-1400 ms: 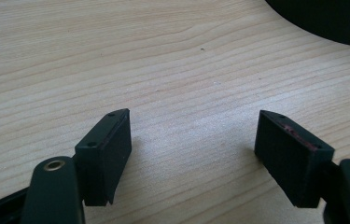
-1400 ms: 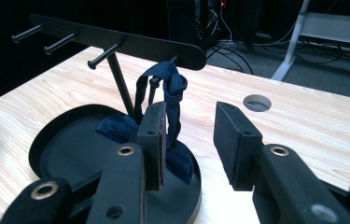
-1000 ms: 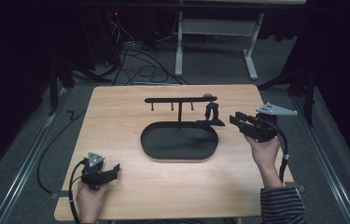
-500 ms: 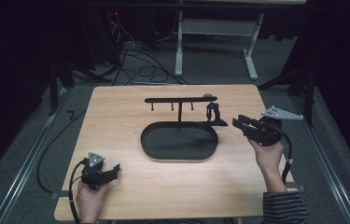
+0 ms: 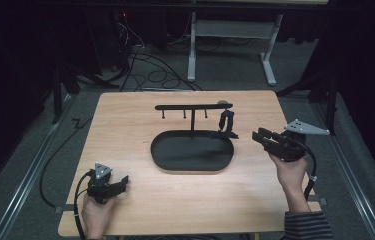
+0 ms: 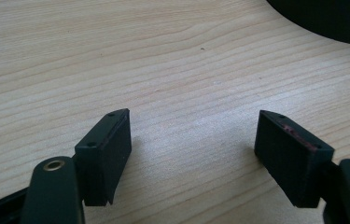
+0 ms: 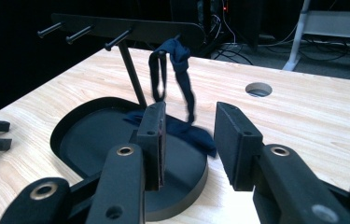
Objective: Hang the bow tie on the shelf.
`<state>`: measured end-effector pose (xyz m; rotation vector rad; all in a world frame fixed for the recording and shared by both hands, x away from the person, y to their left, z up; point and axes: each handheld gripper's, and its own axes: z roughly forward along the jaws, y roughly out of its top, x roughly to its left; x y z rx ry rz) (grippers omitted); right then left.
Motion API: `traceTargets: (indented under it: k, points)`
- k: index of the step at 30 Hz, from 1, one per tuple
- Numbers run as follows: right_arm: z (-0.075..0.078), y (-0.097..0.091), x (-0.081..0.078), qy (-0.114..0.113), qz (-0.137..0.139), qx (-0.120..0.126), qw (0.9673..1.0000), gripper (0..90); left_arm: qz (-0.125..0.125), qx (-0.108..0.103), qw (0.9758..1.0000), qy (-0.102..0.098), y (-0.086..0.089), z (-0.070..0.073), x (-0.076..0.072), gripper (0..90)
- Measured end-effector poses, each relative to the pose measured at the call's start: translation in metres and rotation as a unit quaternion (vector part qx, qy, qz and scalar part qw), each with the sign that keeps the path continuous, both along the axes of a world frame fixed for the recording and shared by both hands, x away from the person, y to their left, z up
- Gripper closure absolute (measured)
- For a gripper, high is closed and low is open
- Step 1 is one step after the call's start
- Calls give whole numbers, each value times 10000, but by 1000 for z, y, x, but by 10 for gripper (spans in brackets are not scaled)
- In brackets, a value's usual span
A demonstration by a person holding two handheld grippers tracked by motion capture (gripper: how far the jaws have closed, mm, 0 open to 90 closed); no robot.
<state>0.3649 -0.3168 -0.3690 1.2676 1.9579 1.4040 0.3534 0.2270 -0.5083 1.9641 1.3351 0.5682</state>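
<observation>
One wooden table (image 5: pixel 140 200) carries one black hanger stand (image 5: pixel 193 106) with one oval base tray (image 5: pixel 175 160) and four pegs. One dark blue cloth (image 7: pixel 182 74) hangs at its right end. Two handheld grippers: the left gripper (image 5: pixel 123 181) near left, the right gripper (image 5: pixel 258 135) at right.

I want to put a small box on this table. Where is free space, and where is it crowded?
Bare wood lies between the left gripper and the black tray, along the table's far left corner, and along the near edge between both hands. It is crowded on the tray's right end, where the dark cloth hangs from the rack near the right gripper.
</observation>
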Motion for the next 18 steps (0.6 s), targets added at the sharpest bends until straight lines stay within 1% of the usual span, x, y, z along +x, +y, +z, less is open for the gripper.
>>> traceTargets:
  k: [12,13,18]
  points:
    - [-10,-2,-6,62,-23,67,10000,660,1,6,10000,-5,0,0,0,276]
    - [-11,-2,-7,63,-20,103,9999,660,2,6,10000,-5,0,0,0,277]
    - [-16,-1,-11,91,-22,99,9999,660,2,7,10000,-5,0,0,0,277]
